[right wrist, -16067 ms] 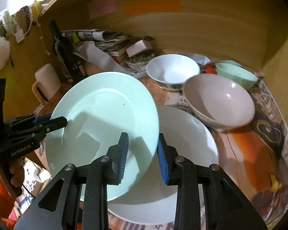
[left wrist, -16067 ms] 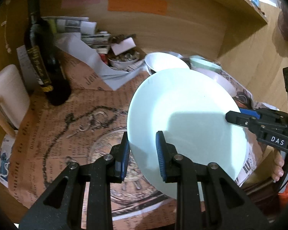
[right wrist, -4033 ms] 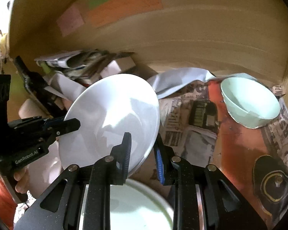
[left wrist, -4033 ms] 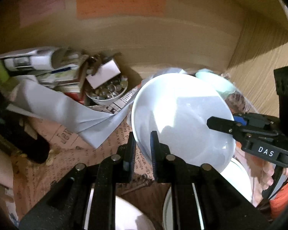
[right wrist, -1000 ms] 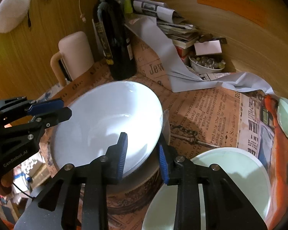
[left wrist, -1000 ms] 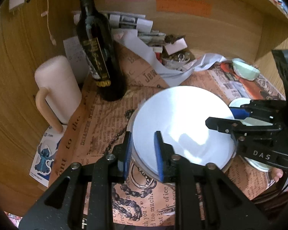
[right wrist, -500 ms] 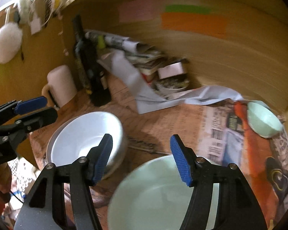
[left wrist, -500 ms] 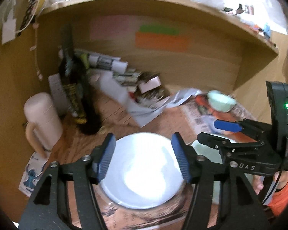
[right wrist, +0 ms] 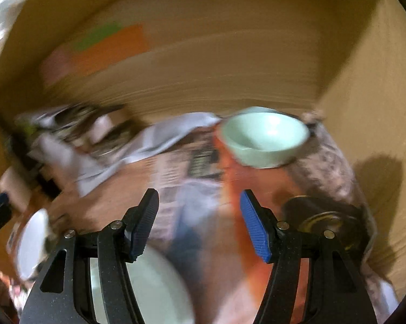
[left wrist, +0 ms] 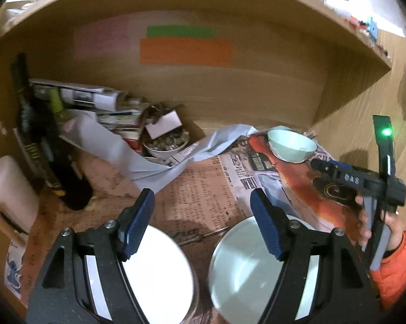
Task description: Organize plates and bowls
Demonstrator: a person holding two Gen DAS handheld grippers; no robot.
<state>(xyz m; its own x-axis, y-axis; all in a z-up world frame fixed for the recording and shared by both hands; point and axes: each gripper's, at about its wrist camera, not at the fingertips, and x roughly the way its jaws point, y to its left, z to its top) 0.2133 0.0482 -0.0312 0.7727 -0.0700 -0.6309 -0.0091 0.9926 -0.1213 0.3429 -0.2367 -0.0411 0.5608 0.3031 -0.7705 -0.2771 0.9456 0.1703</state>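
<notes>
My left gripper (left wrist: 201,224) hangs above the table with nothing between its fingers, its jaws still opening. Below its left finger a white bowl (left wrist: 154,278) rests nested in another bowl. Under its right finger lies a pale green plate (left wrist: 246,267). A small mint bowl (left wrist: 289,145) stands at the back right on the newspaper. My right gripper (right wrist: 200,221) is open and empty. In its blurred view the mint bowl (right wrist: 265,140) sits ahead to the right, the green plate (right wrist: 149,289) below and the white bowl (right wrist: 32,245) at the far left.
A dark wine bottle (left wrist: 40,145) and a pink mug (left wrist: 8,197) stand on the left. Papers and a dish of coins (left wrist: 166,143) crowd the back wall. A hand in an orange sleeve (left wrist: 392,264) holds the right gripper (left wrist: 322,166) at the right.
Both grippers were shut on the white bowl's rim and have let go; it now sits in the lower bowl. Both have opened and risen, and the right one has swung right.
</notes>
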